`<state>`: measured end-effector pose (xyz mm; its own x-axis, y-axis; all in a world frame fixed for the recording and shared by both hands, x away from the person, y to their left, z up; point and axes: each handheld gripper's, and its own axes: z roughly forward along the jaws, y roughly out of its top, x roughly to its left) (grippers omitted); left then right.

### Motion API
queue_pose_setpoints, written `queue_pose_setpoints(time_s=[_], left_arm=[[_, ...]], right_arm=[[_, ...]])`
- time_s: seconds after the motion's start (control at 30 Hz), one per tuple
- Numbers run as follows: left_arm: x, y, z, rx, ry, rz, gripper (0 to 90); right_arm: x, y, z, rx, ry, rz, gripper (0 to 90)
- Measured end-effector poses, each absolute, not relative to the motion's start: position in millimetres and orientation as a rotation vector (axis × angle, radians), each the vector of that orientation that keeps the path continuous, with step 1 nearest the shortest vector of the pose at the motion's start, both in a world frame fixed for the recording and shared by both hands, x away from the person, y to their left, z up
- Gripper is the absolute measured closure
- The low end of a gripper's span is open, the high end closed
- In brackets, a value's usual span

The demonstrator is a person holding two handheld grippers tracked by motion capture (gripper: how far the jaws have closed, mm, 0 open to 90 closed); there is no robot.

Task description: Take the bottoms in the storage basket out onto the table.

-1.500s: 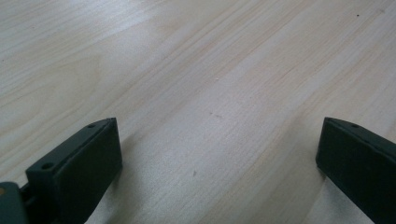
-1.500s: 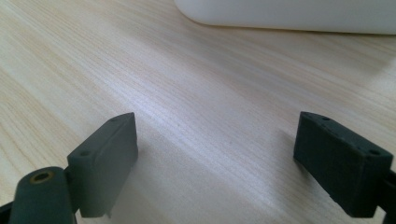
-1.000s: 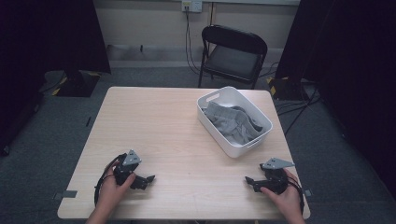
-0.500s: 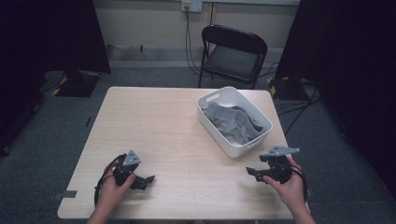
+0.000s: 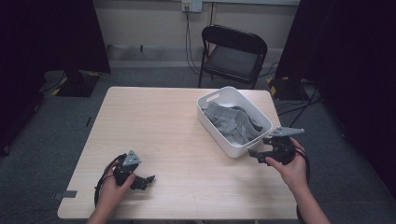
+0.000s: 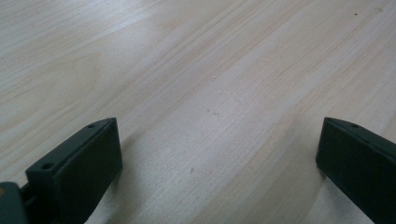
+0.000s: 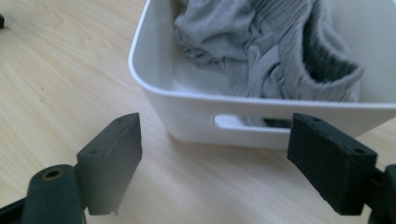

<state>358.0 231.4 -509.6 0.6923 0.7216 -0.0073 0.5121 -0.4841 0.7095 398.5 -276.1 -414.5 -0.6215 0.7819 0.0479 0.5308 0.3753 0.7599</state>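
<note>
High view: the white bin (image 5: 233,122) holding grey cloth (image 5: 232,123) sits on the tabletop (image 5: 163,126). The right claw (image 5: 256,154) hovers just beside the bin's near end; the left claw (image 5: 145,180) rests well apart from it.

Left gripper view: jaws apart over bare tabletop.

Right gripper view: jaws have just been opening, nothing between them, facing the bin's handle slot (image 7: 254,123).

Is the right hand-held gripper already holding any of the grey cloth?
No: in the right gripper view the right hand-held gripper stands open and empty short of the white bin, with the grey cloth inside it.
</note>
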Motion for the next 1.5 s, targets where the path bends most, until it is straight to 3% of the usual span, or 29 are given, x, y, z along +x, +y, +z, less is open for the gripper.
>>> queue_pose_setpoints(time_s=[0.53,0.93,1.5], left_arm=[[357.9,231.4,-509.6,2.193,0.939,0.381,0.0],[357.9,231.4,-509.6,2.194,0.939,0.381,0.0],[357.9,231.4,-509.4,2.196,0.941,0.383,0.0]], right_arm=[[458.2,-237.9,-381.4,1.081,2.328,1.061,15.8],[502.0,-220.2,-385.8,1.130,2.335,0.979,15.5],[535.8,-203.3,-402.0,1.152,2.357,0.952,16.1]])
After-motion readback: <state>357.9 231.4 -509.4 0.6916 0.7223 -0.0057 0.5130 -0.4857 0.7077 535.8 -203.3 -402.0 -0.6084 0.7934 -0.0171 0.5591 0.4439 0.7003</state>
